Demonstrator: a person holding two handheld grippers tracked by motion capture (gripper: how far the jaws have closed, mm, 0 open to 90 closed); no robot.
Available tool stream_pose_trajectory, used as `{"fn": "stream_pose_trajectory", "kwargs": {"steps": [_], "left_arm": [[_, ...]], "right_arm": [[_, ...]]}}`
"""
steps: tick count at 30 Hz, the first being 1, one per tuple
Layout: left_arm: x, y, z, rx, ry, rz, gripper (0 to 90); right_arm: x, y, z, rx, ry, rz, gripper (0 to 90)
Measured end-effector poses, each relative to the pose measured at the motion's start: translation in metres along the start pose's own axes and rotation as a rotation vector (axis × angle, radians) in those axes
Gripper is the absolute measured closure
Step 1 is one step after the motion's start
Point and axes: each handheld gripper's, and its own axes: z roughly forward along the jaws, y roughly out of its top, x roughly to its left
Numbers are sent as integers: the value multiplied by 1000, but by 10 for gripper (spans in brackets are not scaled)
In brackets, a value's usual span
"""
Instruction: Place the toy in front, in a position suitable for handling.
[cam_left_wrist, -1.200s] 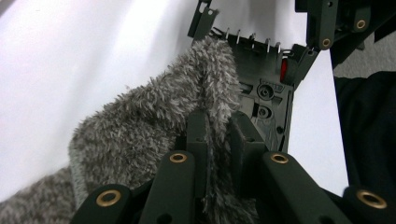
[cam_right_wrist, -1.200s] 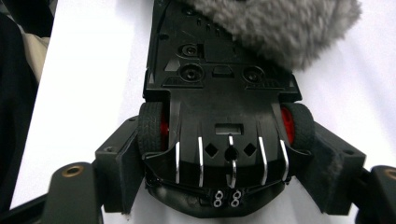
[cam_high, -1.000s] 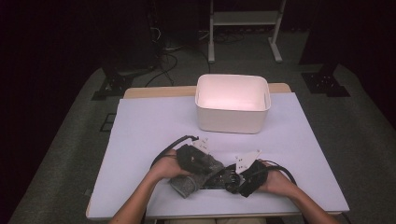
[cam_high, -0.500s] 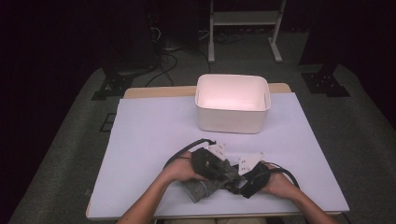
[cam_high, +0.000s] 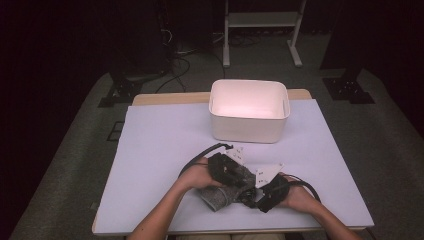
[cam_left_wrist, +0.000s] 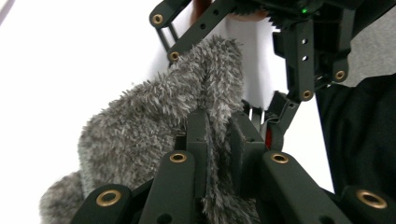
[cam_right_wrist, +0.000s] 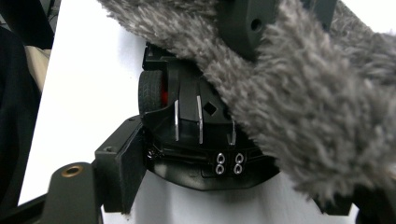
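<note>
A grey fuzzy sock (cam_high: 219, 196) lies at the front of the table between my two grippers. My left gripper (cam_high: 243, 184) is shut on it; in the left gripper view its jaws (cam_left_wrist: 219, 135) pinch a fold of the sock's pile (cam_left_wrist: 140, 130). My right gripper (cam_high: 254, 196) faces it from the right, nearly touching. Its jaws stand wide apart in the right gripper view (cam_right_wrist: 224, 186), with the sock (cam_right_wrist: 303, 102) draped above them and the left gripper (cam_right_wrist: 238, 28) close ahead. In the left gripper view one finger (cam_left_wrist: 173, 55) of the right gripper touches the sock's edge.
A white rectangular bin (cam_high: 247, 131) stands at the back middle of the pale mat (cam_high: 150, 150) that covers the table. Cables loop beside both hands. The table's front edge is just behind the grippers.
My left hand has shifted right and slightly forward with the sock, closing the gap to the right gripper. The right hand has barely moved.
</note>
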Motion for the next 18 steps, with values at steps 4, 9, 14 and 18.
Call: {"fn": "stream_pose_trajectory", "kwargs": {"steps": [4, 9, 14, 18], "left_arm": [[-4, 6, 8, -1, -43, 32, 804], [-3, -2, 0, 19, -26, 15, 803], [0, -29, -19, 41, 24, -36, 799], [3, -51, -34, 59, 64, -81, 799]], "right_arm": [[-1, -1, 1, 7, 1, -8, 236], [-2, -2, 2, 11, 8, -4, 237], [-3, -3, 1, 12, 4, -26, 237], [-3, -4, -3, 22, -4, -27, 237]]}}
